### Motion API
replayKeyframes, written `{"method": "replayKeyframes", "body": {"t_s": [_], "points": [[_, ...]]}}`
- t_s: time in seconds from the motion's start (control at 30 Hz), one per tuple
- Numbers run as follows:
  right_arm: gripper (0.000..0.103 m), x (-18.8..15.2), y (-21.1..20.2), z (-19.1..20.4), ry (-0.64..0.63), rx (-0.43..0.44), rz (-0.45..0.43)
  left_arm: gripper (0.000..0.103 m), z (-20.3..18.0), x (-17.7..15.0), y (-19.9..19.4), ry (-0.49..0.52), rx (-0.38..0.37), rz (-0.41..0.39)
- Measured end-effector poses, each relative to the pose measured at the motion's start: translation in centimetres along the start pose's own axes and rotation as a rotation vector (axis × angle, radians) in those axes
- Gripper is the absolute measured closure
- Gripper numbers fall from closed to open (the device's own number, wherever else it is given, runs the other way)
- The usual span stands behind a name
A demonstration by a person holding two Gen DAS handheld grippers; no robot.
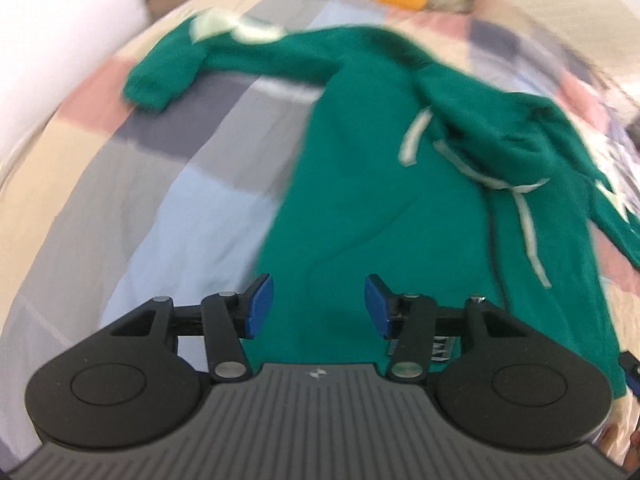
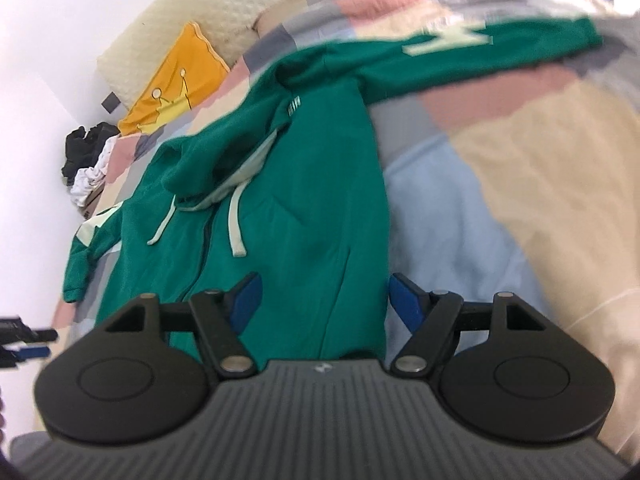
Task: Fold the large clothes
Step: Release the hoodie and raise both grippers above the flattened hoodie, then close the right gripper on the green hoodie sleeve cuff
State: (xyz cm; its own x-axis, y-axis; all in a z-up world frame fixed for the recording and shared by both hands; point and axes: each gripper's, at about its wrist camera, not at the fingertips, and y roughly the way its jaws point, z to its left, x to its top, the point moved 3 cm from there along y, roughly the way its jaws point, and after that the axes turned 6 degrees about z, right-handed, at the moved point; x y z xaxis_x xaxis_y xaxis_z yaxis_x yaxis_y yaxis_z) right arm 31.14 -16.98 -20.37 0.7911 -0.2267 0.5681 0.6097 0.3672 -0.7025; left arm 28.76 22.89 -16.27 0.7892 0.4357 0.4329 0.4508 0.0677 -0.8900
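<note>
Spread flat on a patchwork bedspread (image 1: 168,184), a green zip-up hoodie (image 1: 384,208) lies front up, both sleeves flung outward and its pale drawstrings (image 2: 236,224) trailing down the chest from a rumpled hood (image 2: 208,160). Above the hem end, the left gripper (image 1: 319,307) hovers with its blue pads (image 1: 260,304) standing apart and nothing between them but the cloth below; the right gripper (image 2: 325,304), at the hoodie's other side edge, is likewise spread, one pad over the green fabric and one over the bedspread, pinching nothing. By its look the garment is thick, soft fleece: limp, fairly weighty for clothing, likely to sag and drag on the bedspread and not slippery, nor fragile. Sensible places to take hold would be the cuff of a sleeve (image 1: 148,92) or the shoulder seam, and the hem corners, pinching through both layers. A yellow cushion (image 2: 176,80) rests near the headboard end, with a heap of dark and white clothing (image 2: 86,160) beside it; no basket, box or other container is visible.
</note>
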Motion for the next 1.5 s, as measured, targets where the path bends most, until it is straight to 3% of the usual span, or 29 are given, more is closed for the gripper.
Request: {"method": "replayKeyframes", "body": {"t_s": [0.33,0.63,0.9,1.03,1.27,1.5], "points": [[0.030,0.9,-2.3,1.2,-0.120,-0.040,-0.167,0.046,-11.5,-1.1,-3.2,0.235,-0.081,-0.214],[0.031,1.0,-4.0,1.9,-0.203,-0.081,-0.285,0.046,-19.6,-2.3,-4.8,0.341,-0.192,-0.344],[0.031,1.9,-4.1,1.0,-0.199,-0.152,-0.339,0.046,-25.0,-3.3,-3.0,0.396,-0.261,-0.428],[0.031,2.0,-2.8,0.7,-0.181,-0.184,-0.314,0.046,-25.4,-3.6,-1.2,0.420,-0.283,-0.439],[0.031,2.6,-0.4,0.5,-0.156,-0.262,-0.283,0.046,-21.9,-3.6,2.1,0.426,-0.285,-0.380],[0.031,5.8,1.5,-1.4,-0.075,-0.344,-0.277,0.046,-18.5,-4.0,2.5,0.366,-0.336,-0.341]]}}
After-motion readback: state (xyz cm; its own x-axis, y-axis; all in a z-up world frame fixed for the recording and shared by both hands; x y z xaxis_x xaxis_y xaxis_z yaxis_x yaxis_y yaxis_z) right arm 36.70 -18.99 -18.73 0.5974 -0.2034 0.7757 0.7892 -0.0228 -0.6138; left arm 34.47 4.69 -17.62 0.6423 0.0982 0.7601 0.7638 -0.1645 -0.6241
